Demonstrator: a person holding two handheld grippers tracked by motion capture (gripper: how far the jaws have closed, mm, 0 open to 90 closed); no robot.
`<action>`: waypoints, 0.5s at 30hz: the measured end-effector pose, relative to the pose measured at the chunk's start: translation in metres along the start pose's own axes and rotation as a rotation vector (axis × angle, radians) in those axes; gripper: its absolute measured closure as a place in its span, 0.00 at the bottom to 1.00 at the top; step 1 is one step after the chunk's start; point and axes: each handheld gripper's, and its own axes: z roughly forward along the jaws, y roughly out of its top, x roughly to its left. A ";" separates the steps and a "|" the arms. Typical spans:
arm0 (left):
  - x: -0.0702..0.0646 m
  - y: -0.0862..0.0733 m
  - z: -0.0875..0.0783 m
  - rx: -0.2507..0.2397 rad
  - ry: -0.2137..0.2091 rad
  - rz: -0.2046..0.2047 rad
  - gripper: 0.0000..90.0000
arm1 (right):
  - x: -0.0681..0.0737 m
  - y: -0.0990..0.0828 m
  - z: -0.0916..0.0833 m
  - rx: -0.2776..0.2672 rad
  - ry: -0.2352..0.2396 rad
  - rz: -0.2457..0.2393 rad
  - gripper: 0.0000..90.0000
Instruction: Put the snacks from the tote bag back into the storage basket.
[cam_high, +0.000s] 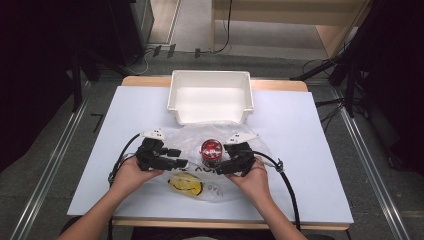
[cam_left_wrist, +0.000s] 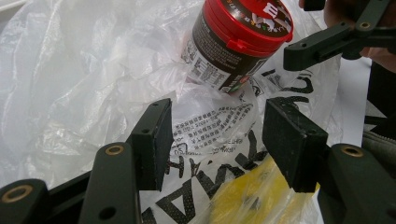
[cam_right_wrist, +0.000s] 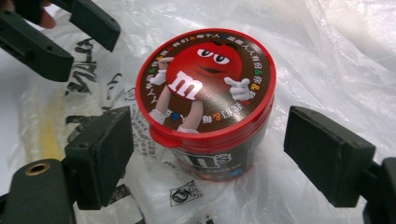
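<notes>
Right hand-held gripper (cam_right_wrist: 208, 154) parted round glossy red-lidded tub (cam_right_wrist: 205, 98); left hand-held gripper (cam_left_wrist: 217, 140) parted over crinkled bag (cam_left_wrist: 93, 70)

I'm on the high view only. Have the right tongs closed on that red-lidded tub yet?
Observer: No. The right tongs are open, one jaw either side of the tub, neither touching it.
Operator: And the left tongs?
Observer: The left tongs are open too, jaws spread over black lettering on the plastic bag.
Operator: What's on the lid?
Observer: The lid shows a red cartoon candy character with a white m.
</notes>
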 end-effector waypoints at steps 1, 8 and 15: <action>0.000 0.000 0.000 -0.001 0.000 -0.001 0.49 | 0.001 0.000 0.001 0.001 -0.001 0.002 0.19; 0.001 0.000 -0.001 -0.001 0.003 -0.007 0.49 | 0.004 -0.002 0.011 -0.005 -0.024 0.006 0.20; 0.003 0.000 -0.002 -0.012 0.001 -0.016 0.49 | 0.006 -0.003 0.022 -0.011 -0.061 0.013 0.21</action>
